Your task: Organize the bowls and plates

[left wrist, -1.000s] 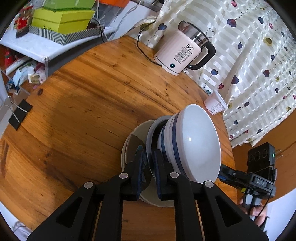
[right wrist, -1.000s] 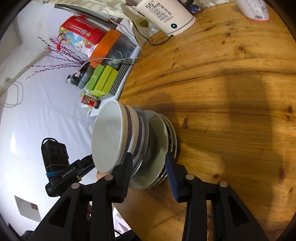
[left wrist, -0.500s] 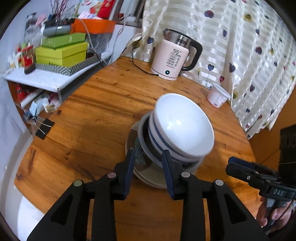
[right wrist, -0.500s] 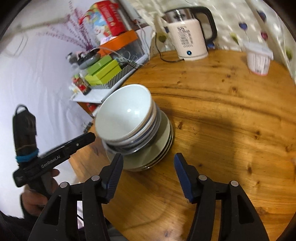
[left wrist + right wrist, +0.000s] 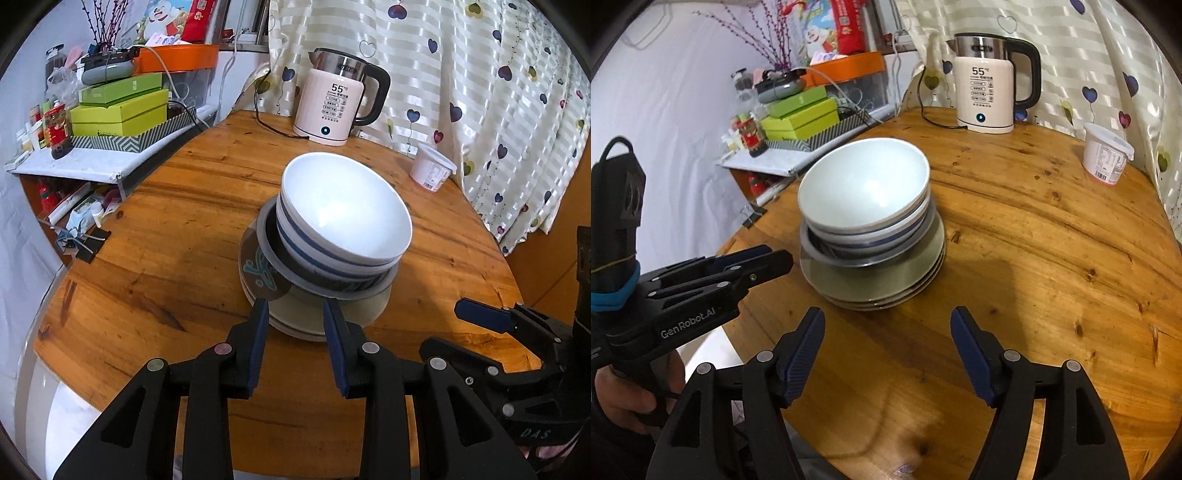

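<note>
Resting on the round wooden table (image 5: 177, 236), a single stack of dishes (image 5: 325, 266) is seen, with the white bowl (image 5: 343, 206) uppermost, a blue-banded bowl (image 5: 875, 236) nested beneath it, a grey bowl (image 5: 332, 288) below those, and several flat plates (image 5: 879, 284) at the bottom. The stack is set nearer the table's near edge than the pink kettle (image 5: 332, 107), which is placed at the far edge before the heart-print curtain (image 5: 480, 74); a white tub (image 5: 430, 168) is found to the right of the stack. The left gripper (image 5: 295, 343) is held just in front of the plates, its jaws partly apart and nothing clasped. The right gripper (image 5: 888, 354) is kept further from the stack, its jaws spread wide and nothing grasped. Green boxes (image 5: 118, 110) are piled on a shelf to the left of the table.
</note>
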A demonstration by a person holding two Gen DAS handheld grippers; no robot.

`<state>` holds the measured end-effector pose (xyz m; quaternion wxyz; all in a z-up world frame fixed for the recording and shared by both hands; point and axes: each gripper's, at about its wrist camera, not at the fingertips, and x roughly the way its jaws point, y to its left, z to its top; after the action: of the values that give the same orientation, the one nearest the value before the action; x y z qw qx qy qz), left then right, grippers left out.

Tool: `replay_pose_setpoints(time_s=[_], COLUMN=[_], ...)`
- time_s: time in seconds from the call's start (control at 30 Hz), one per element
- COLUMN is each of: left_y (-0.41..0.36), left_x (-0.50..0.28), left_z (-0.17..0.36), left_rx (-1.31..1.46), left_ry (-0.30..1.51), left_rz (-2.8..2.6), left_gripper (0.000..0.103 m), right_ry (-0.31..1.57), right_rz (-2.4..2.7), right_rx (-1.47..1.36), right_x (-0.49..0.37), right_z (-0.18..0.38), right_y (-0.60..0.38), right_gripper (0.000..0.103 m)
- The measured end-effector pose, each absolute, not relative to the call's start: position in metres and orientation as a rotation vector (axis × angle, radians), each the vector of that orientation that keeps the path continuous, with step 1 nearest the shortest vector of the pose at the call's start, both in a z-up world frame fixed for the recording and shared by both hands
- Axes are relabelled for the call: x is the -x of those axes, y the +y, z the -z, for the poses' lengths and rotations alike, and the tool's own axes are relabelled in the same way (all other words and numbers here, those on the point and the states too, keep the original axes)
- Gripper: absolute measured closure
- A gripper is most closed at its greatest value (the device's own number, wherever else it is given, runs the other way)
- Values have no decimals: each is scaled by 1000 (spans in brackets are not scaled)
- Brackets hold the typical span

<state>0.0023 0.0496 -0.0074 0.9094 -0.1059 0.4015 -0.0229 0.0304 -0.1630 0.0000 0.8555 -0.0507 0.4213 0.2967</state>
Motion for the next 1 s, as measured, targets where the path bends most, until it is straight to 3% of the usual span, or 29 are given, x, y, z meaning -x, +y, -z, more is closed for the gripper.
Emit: replay_pose_setpoints(time_s=[1.0], left_y=[44], left_x=[-2], left_z=[17], left_rx=[179], left_ry=[859], left_rz=[-8], left_gripper=[71], right_ry=[887], right_rz=[-628], right_rx=[120], right_x=[-29], right_z=[4], right_y=[-158], right_gripper=[30])
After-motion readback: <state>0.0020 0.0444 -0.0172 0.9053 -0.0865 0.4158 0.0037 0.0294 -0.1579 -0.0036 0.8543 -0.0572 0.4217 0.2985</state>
